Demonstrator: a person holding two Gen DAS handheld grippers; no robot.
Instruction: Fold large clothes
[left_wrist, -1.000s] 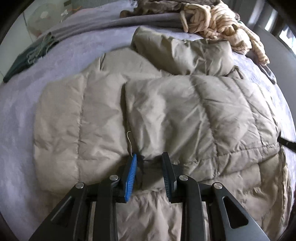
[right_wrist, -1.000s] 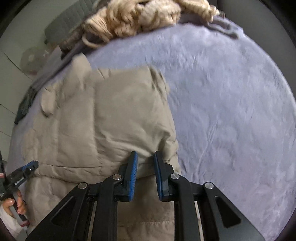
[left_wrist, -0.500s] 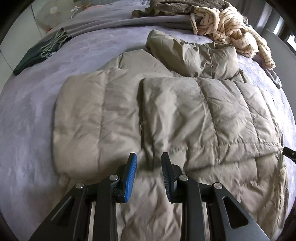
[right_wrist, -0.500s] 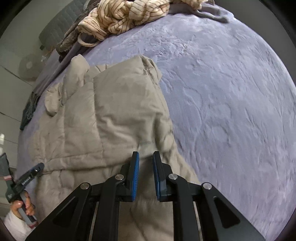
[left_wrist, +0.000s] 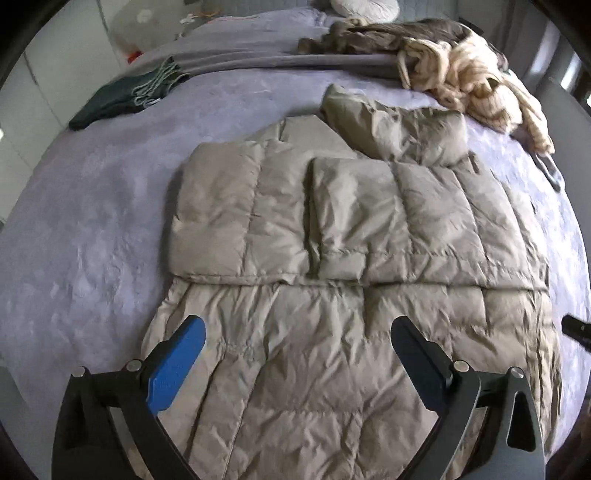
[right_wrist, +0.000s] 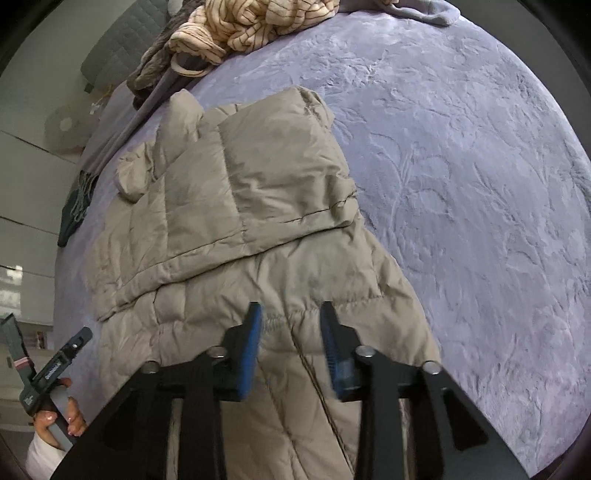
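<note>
Beige quilted puffer jacket (left_wrist: 351, 258) lies flat on the bed (left_wrist: 92, 206), on its lavender embossed cover. The upper part is folded over, its edge running straight across the jacket's middle; a puffy hood or collar section bunches at the far end.

Left tool (left_wrist: 295, 354) hangs above the near half of the jacket. Its jaws have just been opening and are now spread wide, nothing between them, clear of the fabric.

Right tool (right_wrist: 290, 339) is over the jacket's near right part. Its jaws have just been opening too, now partly apart, nothing pinched.

A hand (right_wrist: 59, 417) grips the left tool's handle at the frame edge.

Striped cream garment (left_wrist: 476, 85) is heaped at the far side of the bed, dark green cloth (left_wrist: 122, 99) near the far left edge.
</note>
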